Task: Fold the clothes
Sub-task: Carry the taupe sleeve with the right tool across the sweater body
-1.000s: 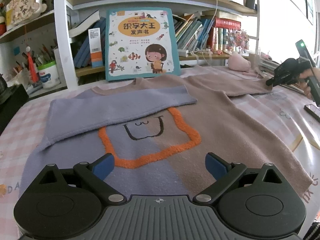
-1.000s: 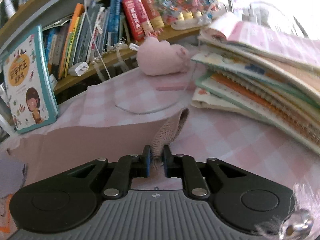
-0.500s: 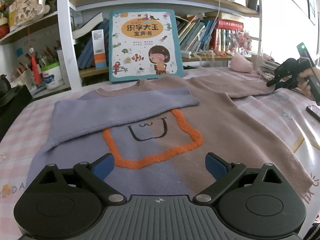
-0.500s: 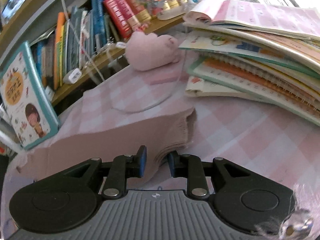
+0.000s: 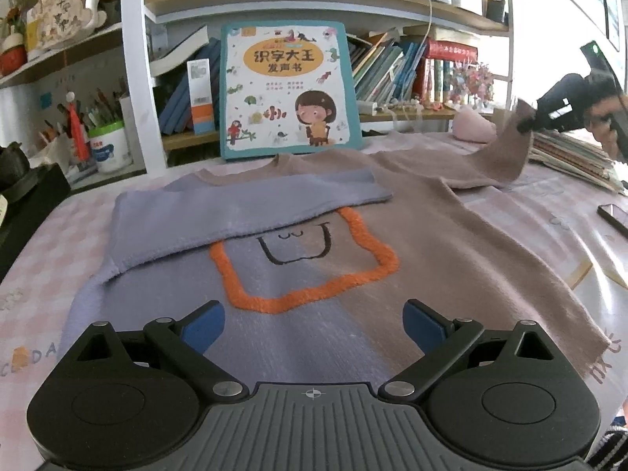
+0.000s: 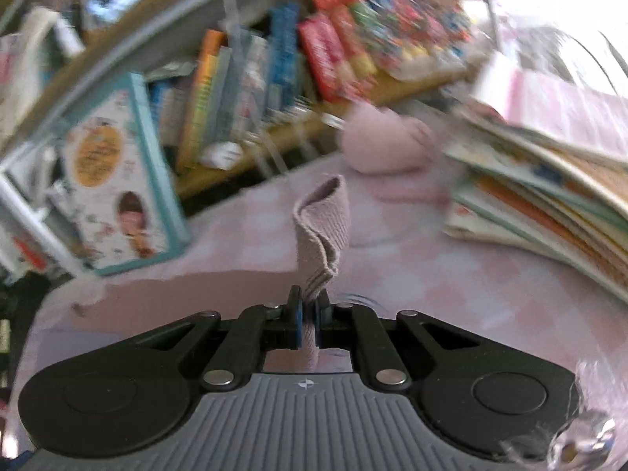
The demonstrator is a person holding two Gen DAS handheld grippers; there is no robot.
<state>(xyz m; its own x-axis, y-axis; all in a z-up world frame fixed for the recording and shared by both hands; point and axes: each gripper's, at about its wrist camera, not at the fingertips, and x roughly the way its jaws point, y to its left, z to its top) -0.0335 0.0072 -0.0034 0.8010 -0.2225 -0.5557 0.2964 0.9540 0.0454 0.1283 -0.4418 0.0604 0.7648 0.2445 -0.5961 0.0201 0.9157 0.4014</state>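
My sweater (image 5: 412, 243) lies flat on the bench (image 5: 549, 212), front up, with its neckline toward the picture book (image 5: 288, 86) at the back and its hem toward me, so its long axis runs away from me toward the shelves. One half is lilac, the other dusty pink, with an orange outline in the middle. The lilac sleeve (image 5: 243, 212) is folded across the chest, pointing toward the pink side. The pink sleeve (image 5: 498, 157) stretches out sideways toward the stack of books (image 5: 569, 157) and rises off the bench at its end.

My right tool (image 6: 309, 320) has just been closing and is clamped on the cuff (image 6: 324, 227) of that pink sleeve; the ribbed band stands up out of the pads, doubled over on itself. This view is blurred.

My left tool (image 5: 314, 324) hovers over the hem, its blue pads spread wide apart with nothing between them, the sweater's lower edge just below and ahead of it.
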